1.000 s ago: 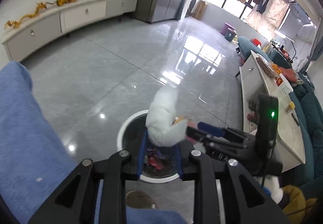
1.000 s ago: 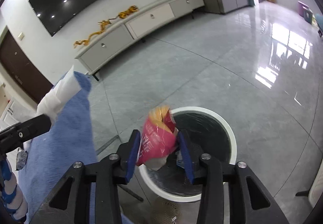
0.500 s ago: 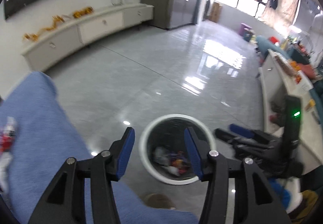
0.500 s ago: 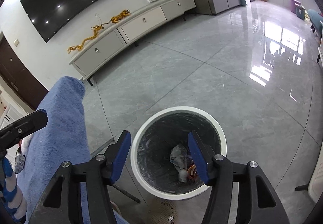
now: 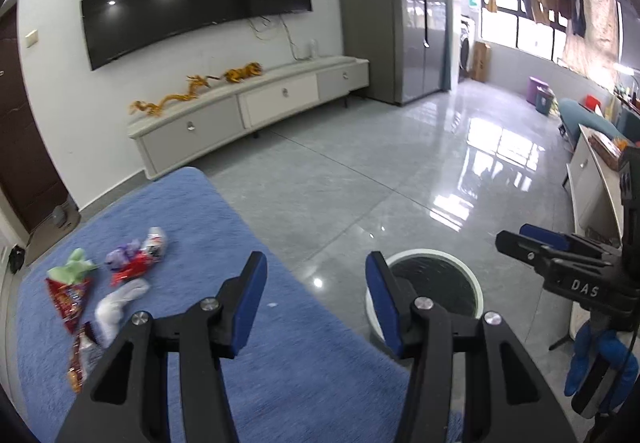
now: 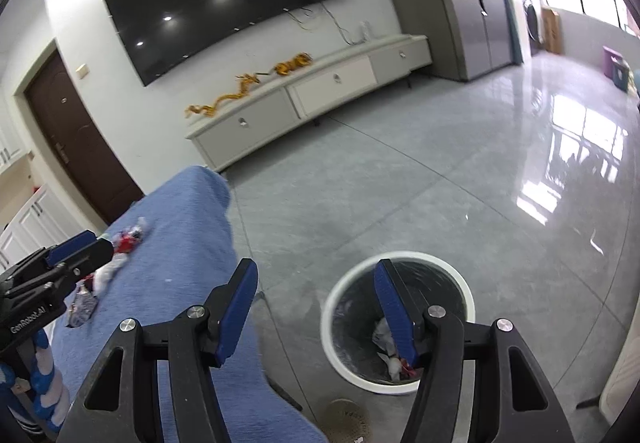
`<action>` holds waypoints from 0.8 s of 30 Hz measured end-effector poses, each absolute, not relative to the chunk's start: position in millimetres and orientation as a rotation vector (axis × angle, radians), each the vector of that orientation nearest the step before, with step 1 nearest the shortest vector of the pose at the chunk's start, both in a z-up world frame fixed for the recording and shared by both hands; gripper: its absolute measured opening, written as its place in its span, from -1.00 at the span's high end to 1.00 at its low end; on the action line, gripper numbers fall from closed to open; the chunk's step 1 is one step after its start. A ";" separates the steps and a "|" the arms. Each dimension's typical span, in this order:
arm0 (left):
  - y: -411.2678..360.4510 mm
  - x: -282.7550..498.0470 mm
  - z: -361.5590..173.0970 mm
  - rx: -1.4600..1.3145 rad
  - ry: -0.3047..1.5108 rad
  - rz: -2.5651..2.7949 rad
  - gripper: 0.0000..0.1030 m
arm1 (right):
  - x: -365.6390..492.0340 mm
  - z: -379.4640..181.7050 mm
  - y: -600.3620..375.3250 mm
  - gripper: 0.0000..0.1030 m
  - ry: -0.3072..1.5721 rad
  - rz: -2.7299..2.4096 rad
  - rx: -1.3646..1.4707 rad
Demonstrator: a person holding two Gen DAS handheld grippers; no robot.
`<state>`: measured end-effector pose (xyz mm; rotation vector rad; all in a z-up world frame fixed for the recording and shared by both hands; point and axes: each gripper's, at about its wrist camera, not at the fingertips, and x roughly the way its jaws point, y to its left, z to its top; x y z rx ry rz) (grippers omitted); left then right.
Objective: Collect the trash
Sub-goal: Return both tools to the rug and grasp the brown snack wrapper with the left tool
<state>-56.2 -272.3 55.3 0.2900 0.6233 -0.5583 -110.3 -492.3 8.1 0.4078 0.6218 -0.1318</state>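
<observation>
The blue cloth-covered table (image 5: pixel 280 383) was the largest thing in play, and the white-rimmed bin (image 6: pixel 468 299) stood on the floor just off its near corner, already holding some crumpled trash (image 6: pixel 384 335). The remaining litter sat toward the far side of the cloth from the bin: a red cone-shaped wrapper (image 5: pixel 66 295), a white crumpled tissue (image 5: pixel 116 303), a red and purple wrapper clump (image 5: pixel 134 261) and a thin brown strip (image 5: pixel 78 363) nearest the table edge.

The left gripper (image 5: pixel 316 299) hung with its jaws apart and nothing between them, over the cloth on the bin side of the litter. The right gripper (image 6: pixel 316 307) was likewise parted and empty, straddling the table corner and the bin's rim.

The chief risk, as I judged it, lay with the cloth: a jaw closing low on a flat wrapper could pinch the pile and drag the whole cover, spilling the rest toward the floor. Next, the bin: a gripper swinging back from the table could clip its rim and tip it. The two grippers sat near each other and might collide on a shared reach. Smallest, the thin strip near the edge could be nudged off, and the light tissue could slip from a loose hold short of the bin.
</observation>
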 end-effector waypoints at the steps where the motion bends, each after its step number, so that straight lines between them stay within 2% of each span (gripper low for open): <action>1: -266.9 -57.8 57.6 0.285 0.617 -0.552 0.04 | -110.6 13.1 -486.4 -0.14 0.616 -0.124 0.396; 7: -226.2 -61.9 77.1 0.243 0.573 -0.508 0.03 | -111.7 38.3 -451.7 -0.15 0.596 -0.084 0.332; 10: -210.5 -63.6 82.6 0.216 0.561 -0.495 -0.08 | -111.0 48.4 -437.0 -0.18 0.589 -0.071 0.306; 13: -188.6 -66.1 86.0 0.186 0.547 -0.482 -0.10 | -108.7 58.3 -419.0 -0.20 0.587 -0.058 0.269; 24: -99.1 -34.1 71.5 0.083 0.573 -0.369 -0.10 | -82.8 74.6 -362.8 -0.22 0.600 -0.010 0.175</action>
